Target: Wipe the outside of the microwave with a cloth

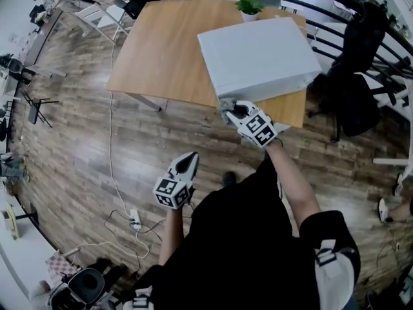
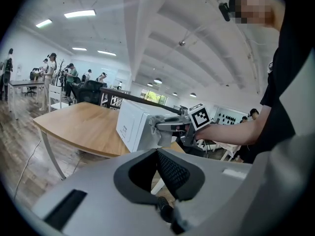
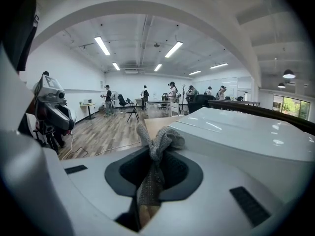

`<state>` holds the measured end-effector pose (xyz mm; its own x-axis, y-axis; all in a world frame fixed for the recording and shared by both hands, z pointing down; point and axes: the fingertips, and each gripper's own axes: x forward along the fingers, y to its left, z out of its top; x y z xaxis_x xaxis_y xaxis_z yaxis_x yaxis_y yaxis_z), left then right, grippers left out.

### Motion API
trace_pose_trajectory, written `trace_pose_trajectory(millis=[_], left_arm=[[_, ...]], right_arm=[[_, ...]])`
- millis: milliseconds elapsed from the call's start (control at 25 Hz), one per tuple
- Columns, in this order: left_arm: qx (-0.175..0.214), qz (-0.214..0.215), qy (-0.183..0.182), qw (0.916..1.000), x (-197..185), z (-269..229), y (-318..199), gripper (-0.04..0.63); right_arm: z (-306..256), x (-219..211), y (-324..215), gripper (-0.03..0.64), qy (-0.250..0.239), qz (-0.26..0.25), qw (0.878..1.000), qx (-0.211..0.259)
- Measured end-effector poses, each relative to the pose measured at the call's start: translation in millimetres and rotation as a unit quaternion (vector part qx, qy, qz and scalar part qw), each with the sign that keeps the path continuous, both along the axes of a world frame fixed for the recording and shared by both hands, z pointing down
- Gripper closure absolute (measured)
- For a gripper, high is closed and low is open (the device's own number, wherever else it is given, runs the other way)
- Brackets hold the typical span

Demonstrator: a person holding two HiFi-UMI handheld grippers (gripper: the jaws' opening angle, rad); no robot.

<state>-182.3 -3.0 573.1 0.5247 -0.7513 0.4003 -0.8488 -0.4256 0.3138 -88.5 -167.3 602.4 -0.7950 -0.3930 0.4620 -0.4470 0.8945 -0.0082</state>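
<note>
The white microwave (image 1: 258, 55) stands on the near right part of a wooden table (image 1: 161, 50). My right gripper (image 1: 232, 112) is at the microwave's near left corner, shut on a grey knitted cloth (image 1: 225, 108). In the right gripper view the cloth (image 3: 158, 140) bunches up between the jaws and touches the microwave's (image 3: 236, 136) edge. The left gripper view shows the microwave (image 2: 129, 124), the cloth (image 2: 157, 128) and the right gripper (image 2: 172, 127) from the side. My left gripper (image 1: 191, 157) hangs low over the floor, away from the table, shut with nothing in it.
A small potted plant (image 1: 248, 8) stands at the table's far edge behind the microwave. A black railing (image 1: 361, 37) and a dark chair (image 1: 358, 102) are at the right. A white cable and power strip (image 1: 134, 219) lie on the wooden floor. People stand far off.
</note>
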Motion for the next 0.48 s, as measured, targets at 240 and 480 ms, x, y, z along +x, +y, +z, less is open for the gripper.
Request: trace_pose_trajectory(millis=[240, 480], left_arm=[[-0.004, -0.004, -0.001, 1.0, -3.0, 4.2, 7.3, 0.595], [-0.005, -0.001, -0.003, 1.0, -7.6, 3.2, 11.4, 0.595]], right_arm=[[4.2, -4.7, -14.9, 0.56, 0.001, 0.013, 1.0, -0.002], [10.4, -6.0, -25.1, 0.56, 0.009, 0.034, 0.999, -0.008]])
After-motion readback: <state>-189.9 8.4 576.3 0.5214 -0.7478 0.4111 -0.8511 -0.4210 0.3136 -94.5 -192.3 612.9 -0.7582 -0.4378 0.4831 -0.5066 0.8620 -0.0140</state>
